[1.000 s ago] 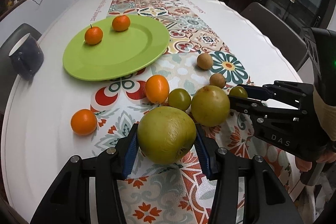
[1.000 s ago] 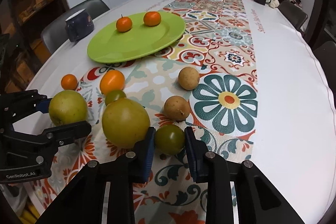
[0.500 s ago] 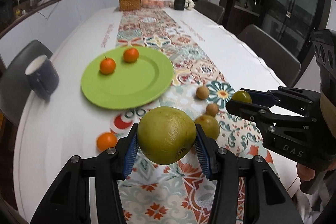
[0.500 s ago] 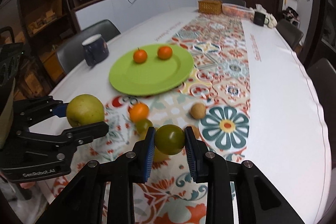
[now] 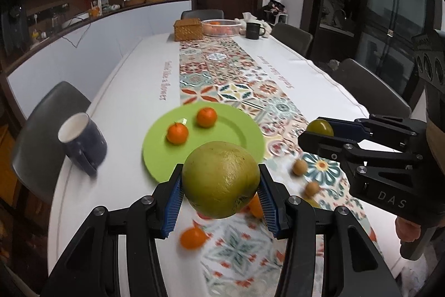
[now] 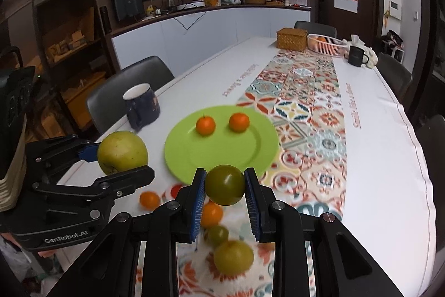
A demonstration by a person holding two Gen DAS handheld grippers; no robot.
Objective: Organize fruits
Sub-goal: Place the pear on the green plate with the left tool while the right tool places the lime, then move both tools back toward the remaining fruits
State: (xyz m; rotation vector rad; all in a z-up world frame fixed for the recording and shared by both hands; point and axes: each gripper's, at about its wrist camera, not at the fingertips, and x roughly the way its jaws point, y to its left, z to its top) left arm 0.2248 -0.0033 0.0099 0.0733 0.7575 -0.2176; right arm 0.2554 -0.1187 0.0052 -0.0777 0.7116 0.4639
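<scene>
My left gripper (image 5: 221,191) is shut on a large yellow-green apple (image 5: 221,178) and holds it in the air above the table. My right gripper (image 6: 224,189) is shut on a small dark green fruit (image 6: 224,188), also lifted. Each gripper shows in the other's view: the right gripper (image 5: 319,130) with the small green fruit (image 5: 320,126), the left gripper (image 6: 125,157) with the apple (image 6: 122,152). A green plate (image 6: 222,155) ahead carries two small oranges (image 6: 205,126) (image 6: 239,122). Below lie an orange (image 6: 149,199), another orange (image 6: 212,213), a green fruit (image 6: 218,234) and a second green apple (image 6: 233,257).
A dark blue mug (image 6: 141,105) stands left of the plate near the table edge. Two small brown fruits (image 5: 299,166) (image 5: 311,188) lie on the patterned runner (image 6: 303,107). At the far end are a wicker box (image 6: 292,39), a white basket (image 6: 326,45) and a black mug (image 6: 357,56). Chairs ring the table.
Both grippers have risen from the table with their fruits held. The plate and loose fruits now sit lower and farther off in both views, and more of the room shows.
</scene>
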